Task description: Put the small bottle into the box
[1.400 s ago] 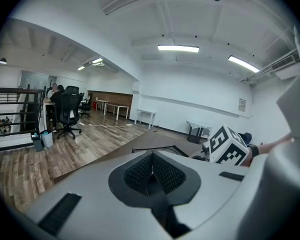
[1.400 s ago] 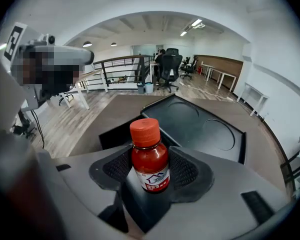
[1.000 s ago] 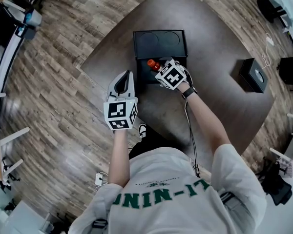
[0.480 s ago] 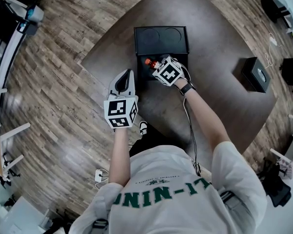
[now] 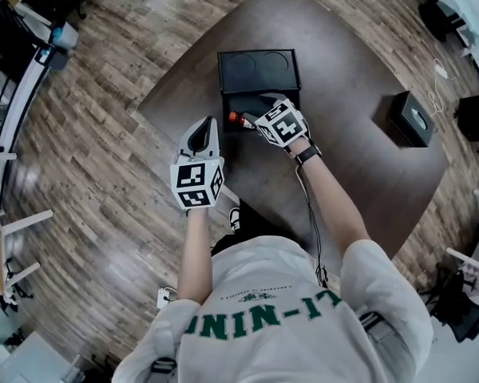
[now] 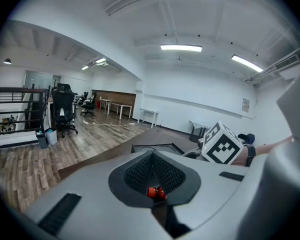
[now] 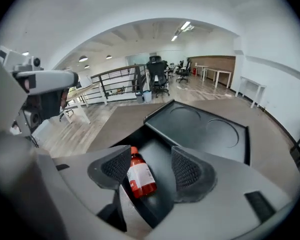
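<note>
The small bottle (image 7: 139, 176), red cap and white label, lies on its side inside the open black box (image 7: 160, 154). My right gripper (image 7: 151, 168) hangs over it with its jaws opening. The left pad sits beside the bottle and the right pad stands well clear of it. In the head view the bottle (image 5: 236, 119) shows its red cap at the box's (image 5: 259, 96) near left, just ahead of the right gripper (image 5: 255, 120). My left gripper (image 5: 201, 131) hovers left of the box at the table edge, jaws together and empty; in its own view the left gripper (image 6: 153, 169) points toward the box.
The box's lid (image 5: 258, 70), with two round recesses, lies open behind it. A second small black box (image 5: 409, 118) stands at the table's right. The dark table (image 5: 343, 62) sits on a wood floor; office chairs and a railing are far off.
My right gripper has carried the bottle down into the near-left part of the box and its jaws have widened off it. The left gripper has hardly moved.
</note>
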